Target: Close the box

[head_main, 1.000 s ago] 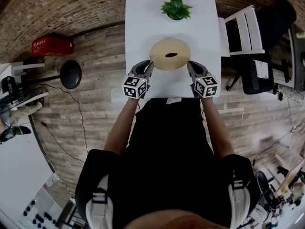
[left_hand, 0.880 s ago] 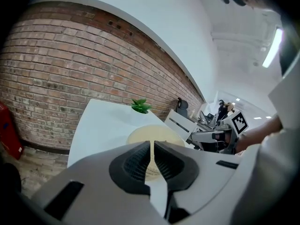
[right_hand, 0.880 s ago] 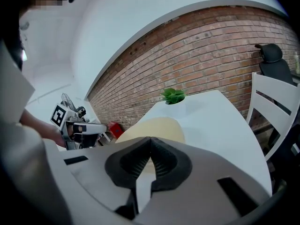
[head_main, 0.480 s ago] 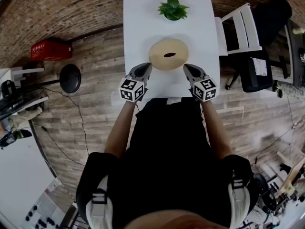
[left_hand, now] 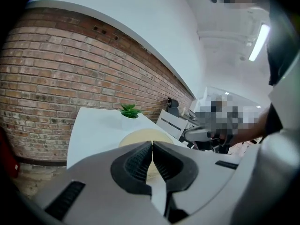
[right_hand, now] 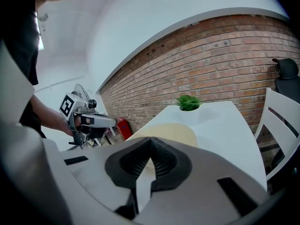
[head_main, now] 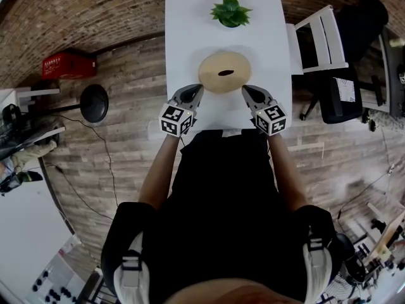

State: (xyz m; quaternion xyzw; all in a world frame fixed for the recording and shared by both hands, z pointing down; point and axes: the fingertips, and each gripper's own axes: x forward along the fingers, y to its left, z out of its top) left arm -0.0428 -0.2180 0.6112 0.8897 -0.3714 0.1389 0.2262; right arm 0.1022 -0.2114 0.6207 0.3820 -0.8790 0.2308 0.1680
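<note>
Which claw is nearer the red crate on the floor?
Left. The left claw is left of the round box, toward the red crate on the floor; the right claw is right of the box, farther from the crate.

The white surface (head_main: 190, 24) ran lengthwise away from the person. A round tan box (head_main: 224, 72) sat toward its near half, with a dark oval on top, perhaps a knob. A small green plant (head_main: 231, 10) stood at the far end, well apart from the box.
</note>
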